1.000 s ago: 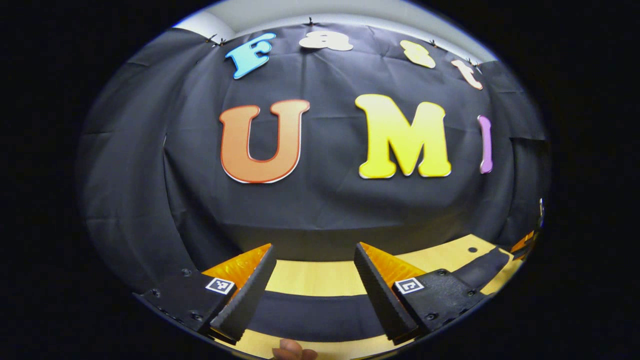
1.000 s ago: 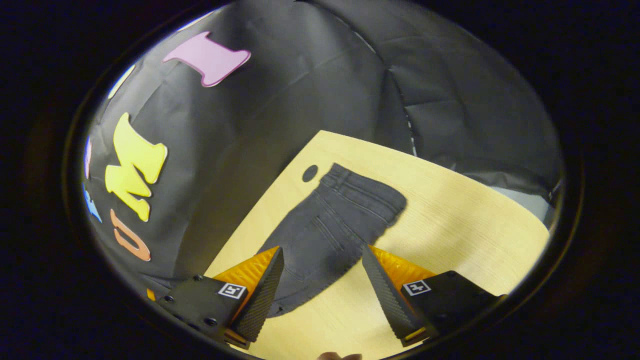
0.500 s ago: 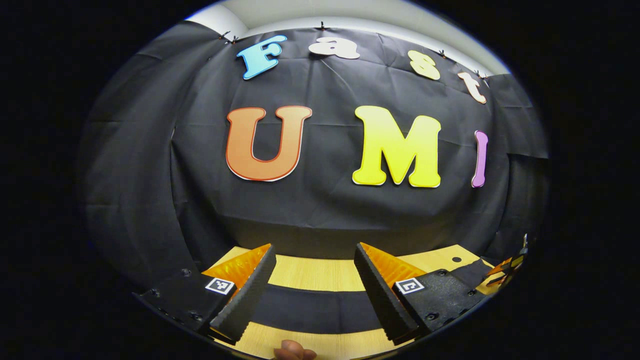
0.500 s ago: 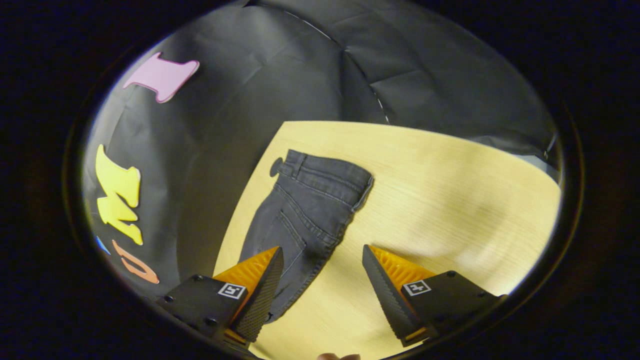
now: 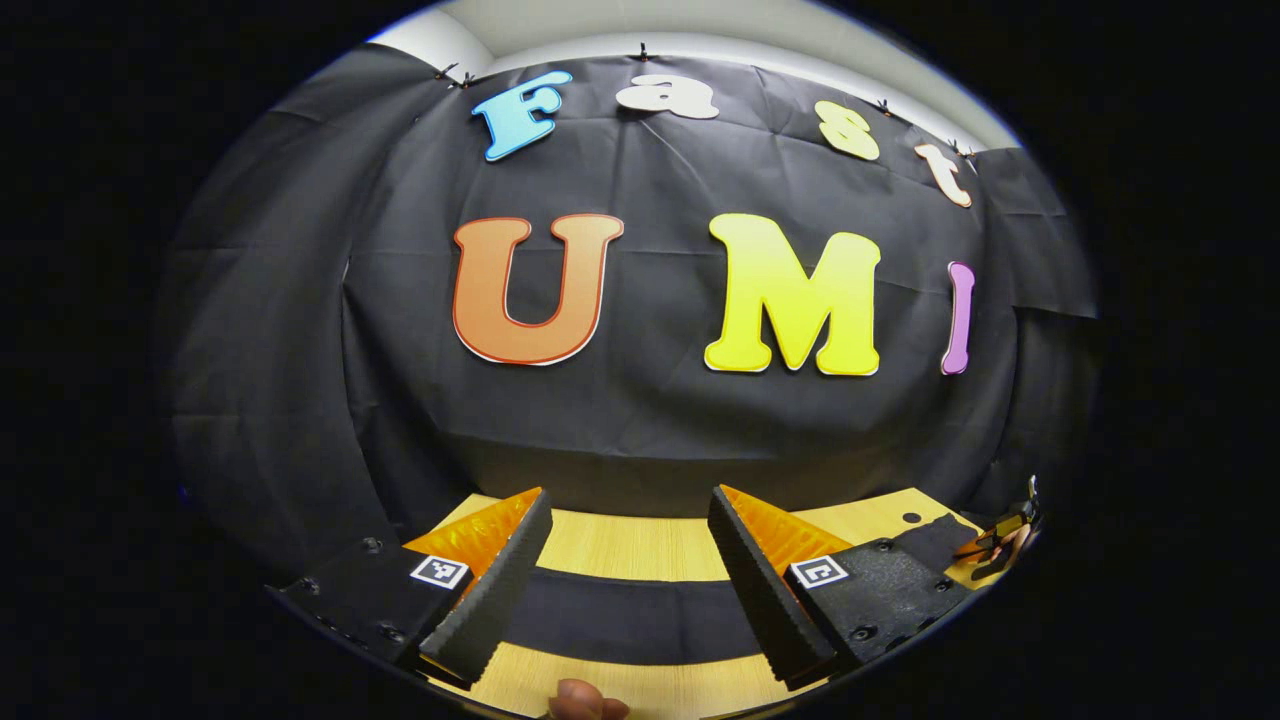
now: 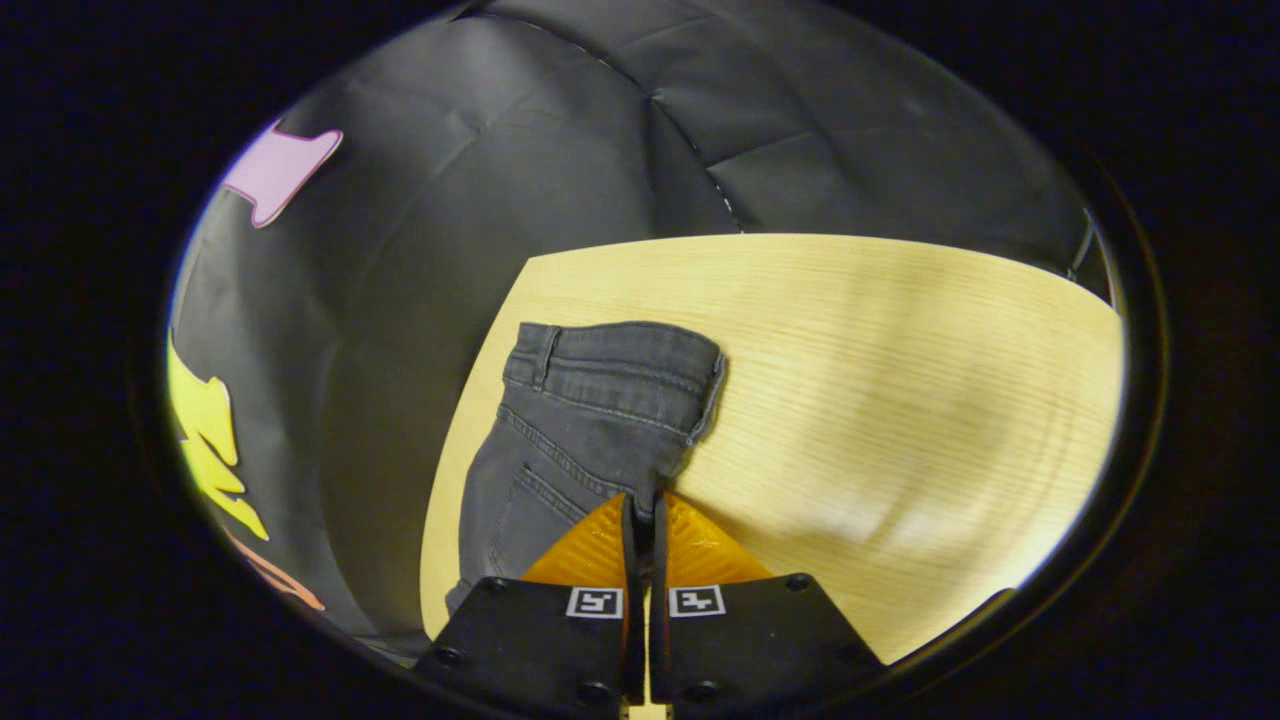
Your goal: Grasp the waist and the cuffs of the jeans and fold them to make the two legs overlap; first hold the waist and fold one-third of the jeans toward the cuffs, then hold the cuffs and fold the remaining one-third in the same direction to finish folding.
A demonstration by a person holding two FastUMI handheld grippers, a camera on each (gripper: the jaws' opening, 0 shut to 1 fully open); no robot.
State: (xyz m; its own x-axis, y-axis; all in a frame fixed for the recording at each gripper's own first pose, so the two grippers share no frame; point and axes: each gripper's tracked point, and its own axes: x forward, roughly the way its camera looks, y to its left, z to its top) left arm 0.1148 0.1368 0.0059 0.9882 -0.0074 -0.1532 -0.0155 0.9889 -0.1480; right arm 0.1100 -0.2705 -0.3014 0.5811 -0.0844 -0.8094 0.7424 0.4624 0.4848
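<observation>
The right gripper point(image 6: 640, 505) is clamped on the jeans point(image 6: 590, 410) at six o'clock to start folding; the left gripper point(image 5: 628, 565) waits, jaws apart.

No word, number or brand can be read here. The left gripper point(image 5: 628, 492) carries small square black-and-white marker tags point(image 5: 440, 572) on its finger mounts (coded patterns, not letters). The right gripper point(image 6: 643, 497) carries two of the same kind.

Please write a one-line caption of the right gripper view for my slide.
Right tongs, closed, at the edge of dark grey jeans lying on a light wooden table.
</observation>
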